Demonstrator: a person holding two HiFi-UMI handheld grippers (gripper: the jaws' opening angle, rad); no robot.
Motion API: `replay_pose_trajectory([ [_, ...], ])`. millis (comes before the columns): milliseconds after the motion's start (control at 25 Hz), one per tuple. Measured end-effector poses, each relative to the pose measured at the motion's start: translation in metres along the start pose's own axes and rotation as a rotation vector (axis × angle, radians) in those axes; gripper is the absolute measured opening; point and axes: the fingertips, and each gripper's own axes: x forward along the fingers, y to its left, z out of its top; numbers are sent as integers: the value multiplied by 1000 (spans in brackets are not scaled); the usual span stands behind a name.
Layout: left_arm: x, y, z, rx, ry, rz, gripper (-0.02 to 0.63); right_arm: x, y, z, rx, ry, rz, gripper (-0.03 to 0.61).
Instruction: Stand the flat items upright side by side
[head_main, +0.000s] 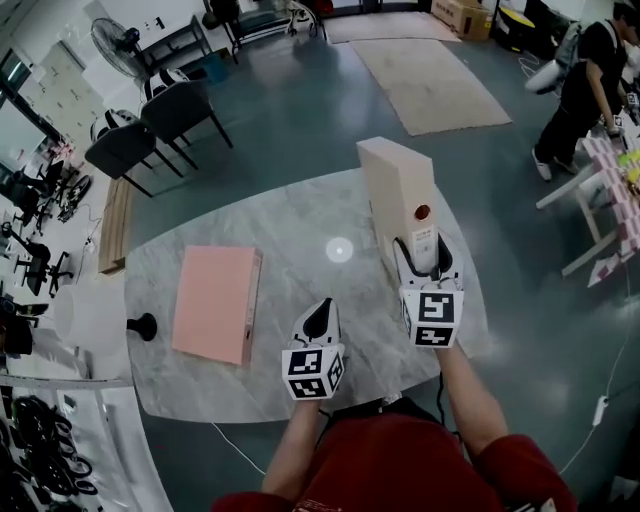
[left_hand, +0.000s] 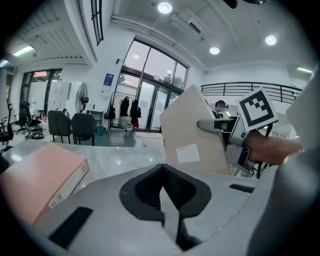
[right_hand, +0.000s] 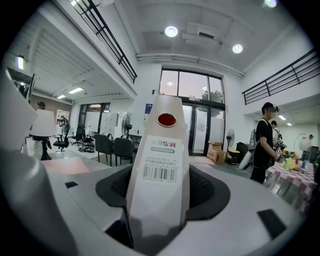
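- Marble table top (head_main: 300, 225), oval and pale, carries both file boxes; around it is a wide hall with a grey floor.
- My right gripper (head_main: 427, 262) is closed on the spine of the beige file box (head_main: 392, 185). The jaws stand wide because the spine fills the whole gap between them.
- This beige file box stands upright directly in front of the right gripper, with its labelled spine toward me and its long side going up.
- My left gripper (head_main: 320, 312) carries nothing; its jaws are together, with only a thin slit between them.
- The pink file box (head_main: 212, 302) lies flat on the table, to the left of the left gripper and a little forward, near but not touching.
- Its long axis runs away from me, about parallel to the direction in which the left gripper points, and its narrow labelled side faces this gripper.
- I judge that the left gripper is the nearer one for the pink file box. It should reach sideways to the left, because the right one is busy and is well apart from it.
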Motion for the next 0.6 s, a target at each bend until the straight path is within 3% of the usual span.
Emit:
replay_pose_trajectory([
  [200,-10,-15,-3,21,0,18,5,-22,2,-13,1,-8,-33,287],
  [600,-46,-43,8,68,-77,92,5,-70,-1,-60,33,25,-38,278],
])
